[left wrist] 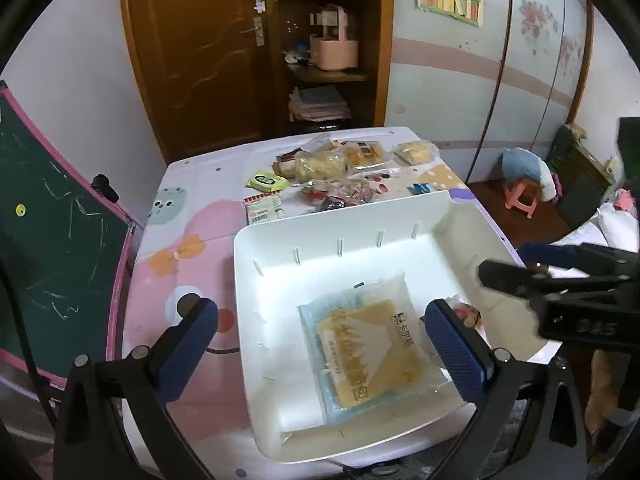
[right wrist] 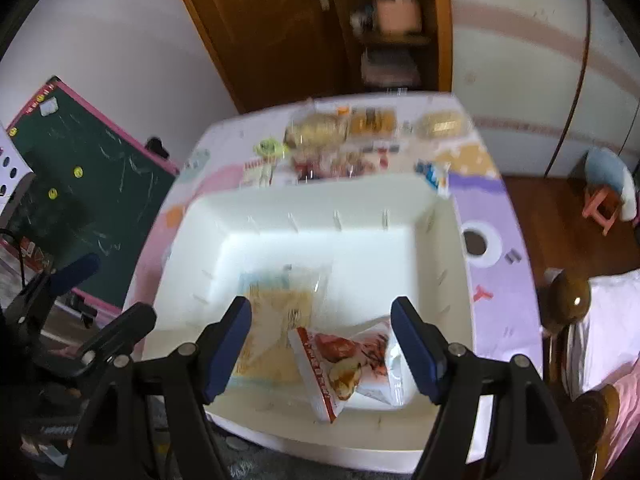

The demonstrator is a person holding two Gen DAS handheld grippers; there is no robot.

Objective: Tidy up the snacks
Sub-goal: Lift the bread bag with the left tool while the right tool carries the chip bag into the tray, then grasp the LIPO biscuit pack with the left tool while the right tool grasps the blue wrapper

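A white bin (left wrist: 408,204) (right wrist: 460,248) stands on the near part of the table. A clear packet of yellow bread (left wrist: 372,348) (right wrist: 276,320) lies flat inside it. A red and white snack packet (right wrist: 344,364) lies in the bin's near right corner, partly on the bread packet. My left gripper (left wrist: 320,348) is open and empty above the bin's near left side. My right gripper (right wrist: 324,352) is open and empty just above the red packet; it shows at the right of the left wrist view (left wrist: 560,288). Several snack packets (left wrist: 336,172) (right wrist: 340,140) lie on the table beyond the bin.
The table (left wrist: 180,256) has a pink and purple cartoon cloth. A green chalkboard (left wrist: 52,224) leans at its left. A wooden door and shelf (left wrist: 320,48) stand behind. A pink stool (left wrist: 520,196) and a bed edge (right wrist: 600,320) are at the right.
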